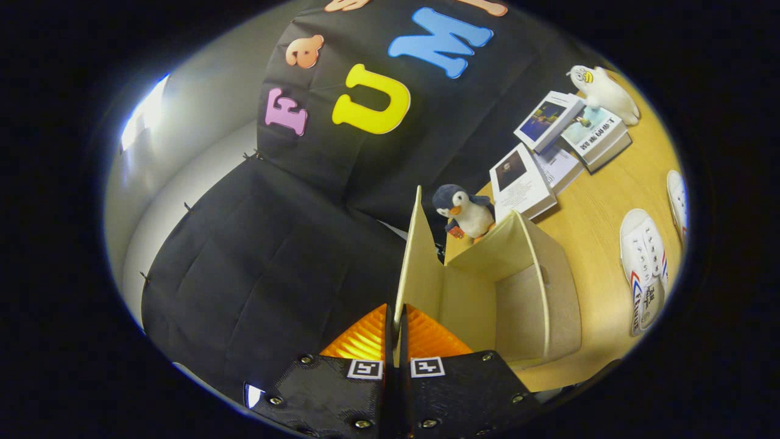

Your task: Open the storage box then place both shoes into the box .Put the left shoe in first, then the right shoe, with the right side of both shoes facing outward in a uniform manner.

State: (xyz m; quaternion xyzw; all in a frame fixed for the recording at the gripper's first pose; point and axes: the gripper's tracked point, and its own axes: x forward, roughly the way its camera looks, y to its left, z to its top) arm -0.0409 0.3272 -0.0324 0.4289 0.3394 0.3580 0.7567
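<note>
A beige storage box point(536, 299) stands on the wooden table point(603, 244), its inside showing. Its lid point(417, 262) is swung up and stands nearly upright. My gripper point(397, 320) is shut on the lid's free edge, with both fingers pressing on the thin panel. Two white shoes lie on the table beyond the box: one point(643, 268) with red and blue stripes close to the box, the other point(677, 201) farther off and partly cut from view.
A penguin plush point(466, 210) stands just behind the box. Several books point(548, 152) lie farther back on the table, with a white duck plush point(603, 91) beside them. The black cloth wall rises behind the box.
</note>
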